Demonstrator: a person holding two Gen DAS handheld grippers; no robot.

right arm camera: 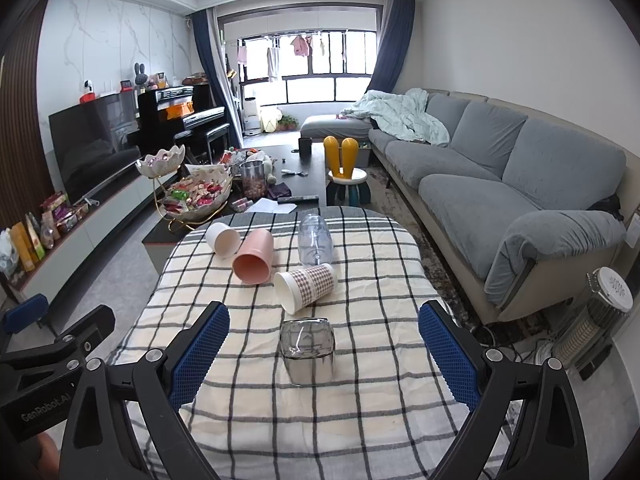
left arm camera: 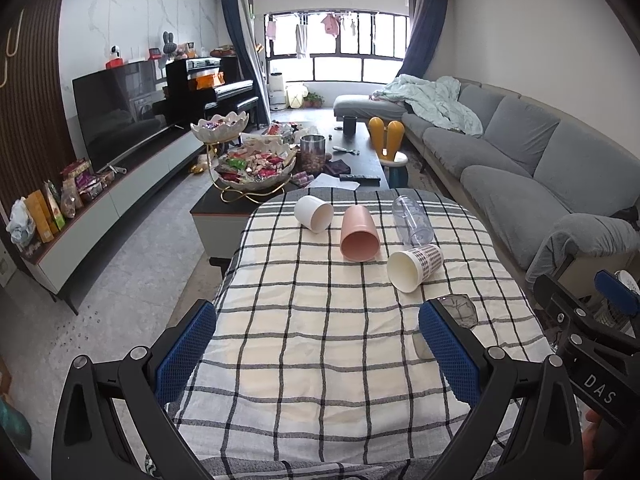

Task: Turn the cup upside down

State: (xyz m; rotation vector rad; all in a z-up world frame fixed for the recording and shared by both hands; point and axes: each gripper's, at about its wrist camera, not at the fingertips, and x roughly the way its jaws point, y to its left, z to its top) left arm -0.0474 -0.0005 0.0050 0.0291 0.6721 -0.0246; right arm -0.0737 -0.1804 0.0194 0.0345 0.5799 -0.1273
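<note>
Item: small smoky-grey glass tumbler, standing on the checked-cloth table, near edge, in line with the gap of my right gripper in the right wrist view; which end faces up I cannot tell through the glass. Right gripper: jaws spread wide, nothing held, one blue pad on each side of the tumbler and both well apart from it. Left gripper: equally wide, empty, over bare cloth; the tumbler shows just past its right pad. Further stock, all lying on their sides farther back: white plastic cup, pink plastic cup, check-patterned paper cup, clear plastic bottle. Handling note, my judgement: I take the tumbler first with the right gripper, centre it between the pads, close at mid-height, squeeze gently since glass is slick, lift clear before rolling the wrist, then set the rim flat on the cloth.
</note>
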